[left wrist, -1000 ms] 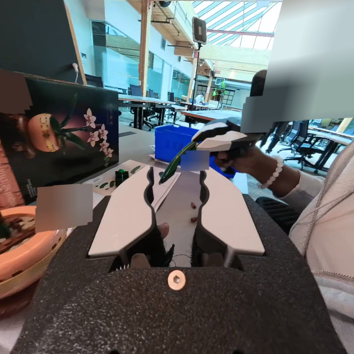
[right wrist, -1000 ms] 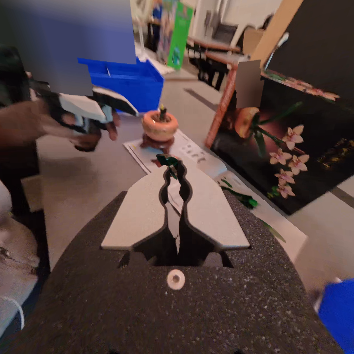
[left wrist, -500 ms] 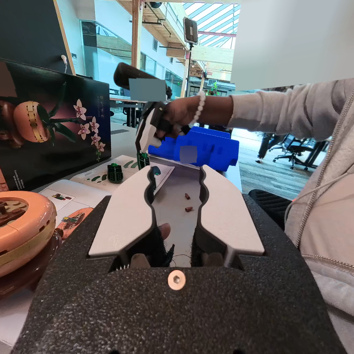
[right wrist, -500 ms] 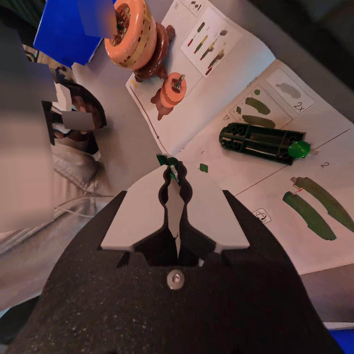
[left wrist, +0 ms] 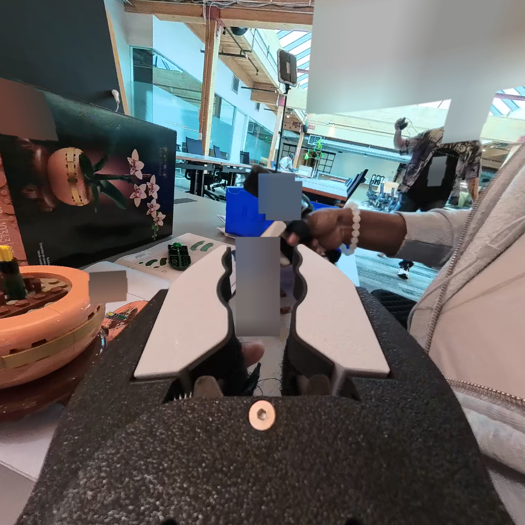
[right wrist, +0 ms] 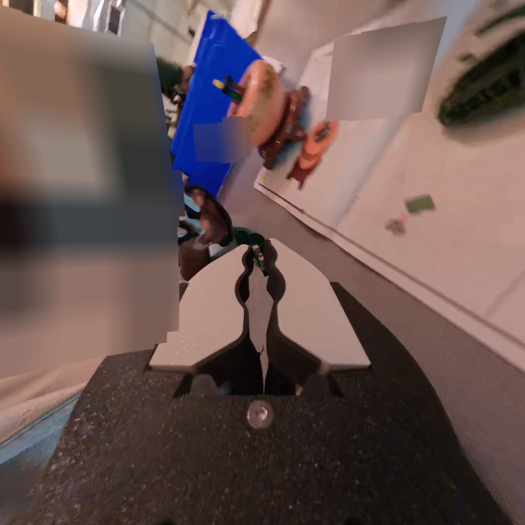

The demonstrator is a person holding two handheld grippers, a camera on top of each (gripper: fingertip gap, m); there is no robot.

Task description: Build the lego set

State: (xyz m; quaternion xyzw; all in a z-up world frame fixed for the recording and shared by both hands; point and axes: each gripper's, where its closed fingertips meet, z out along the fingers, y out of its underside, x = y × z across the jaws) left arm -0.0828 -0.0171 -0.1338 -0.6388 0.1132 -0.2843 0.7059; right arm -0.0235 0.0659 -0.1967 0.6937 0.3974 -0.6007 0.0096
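My left gripper [left wrist: 261, 250] is open and empty, held low over the grey table. My right gripper [right wrist: 259, 245] is shut on a small dark green leaf piece [right wrist: 257, 255] that sticks out past its tips. In the left wrist view a hand [left wrist: 326, 233] holds the right gripper just beyond my left fingertips; a patch hides its tips. The peach lego pot [left wrist: 42, 306] on its brown base stands at the left, with a green and yellow stem in it; it also shows in the right wrist view [right wrist: 264, 93]. A larger dark green leaf piece [left wrist: 178, 255] lies on the open instruction booklet [left wrist: 136, 272].
The dark set box [left wrist: 99, 184] stands upright behind the booklet at the left. A blue bin [left wrist: 244, 216] sits at the far side of the table. Small brown pieces [left wrist: 285, 309] lie on the table between my left fingers. The right wrist view is blurred. Spacing between my two grippers at the tips: around 12 cm.
The right gripper, still shut on the small leaf piece, has swung from above the booklet down to just in front of my left fingertips. The left gripper stays open.
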